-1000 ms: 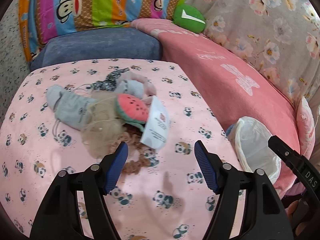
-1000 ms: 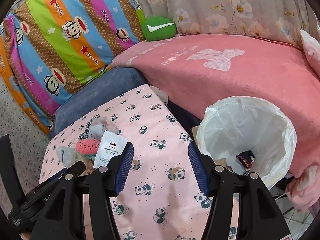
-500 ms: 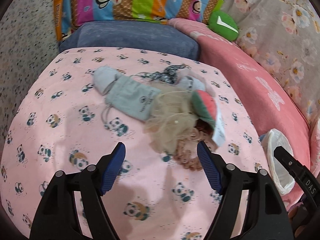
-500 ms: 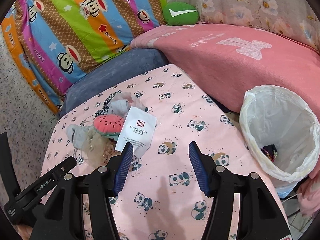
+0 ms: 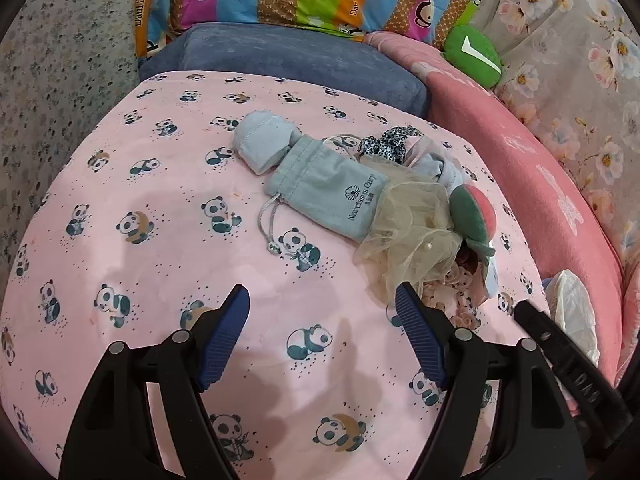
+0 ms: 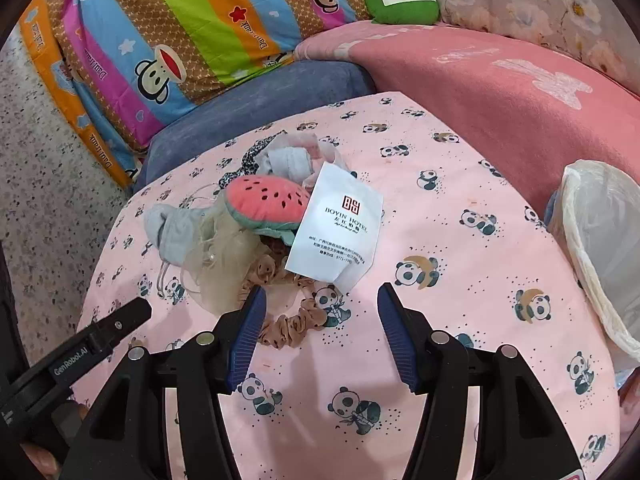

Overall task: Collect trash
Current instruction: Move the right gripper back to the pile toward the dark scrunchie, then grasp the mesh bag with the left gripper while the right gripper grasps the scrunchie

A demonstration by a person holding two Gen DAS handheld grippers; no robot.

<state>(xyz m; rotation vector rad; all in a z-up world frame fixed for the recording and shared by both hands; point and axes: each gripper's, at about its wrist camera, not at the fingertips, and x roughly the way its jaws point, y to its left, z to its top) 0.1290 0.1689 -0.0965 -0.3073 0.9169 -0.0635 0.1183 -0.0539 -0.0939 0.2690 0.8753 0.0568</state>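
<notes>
A pile of small items lies on the pink panda-print table (image 5: 160,208): a grey drawstring pouch (image 5: 328,192), beige tulle (image 5: 412,236), a watermelon plush (image 6: 268,200), a white hotel paper packet (image 6: 340,228) and a tan scrunchie (image 6: 292,320). My left gripper (image 5: 322,336) is open and empty, just short of the tulle. My right gripper (image 6: 320,332) is open and empty, its left finger over the scrunchie, the packet just ahead. A white-lined trash bin (image 6: 604,248) stands off the table's right edge.
A blue cushion (image 5: 280,60) and a striped monkey-print pillow (image 6: 180,28) lie behind the table. A pink blanket (image 6: 500,92) covers the seat to the right, with a green plush (image 6: 400,0) on it. Speckled floor (image 5: 52,80) is on the left.
Both grippers have swung left, away from the bin and towards the pile. The pile now sits nearer the right gripper's fingers. Both stay open.
</notes>
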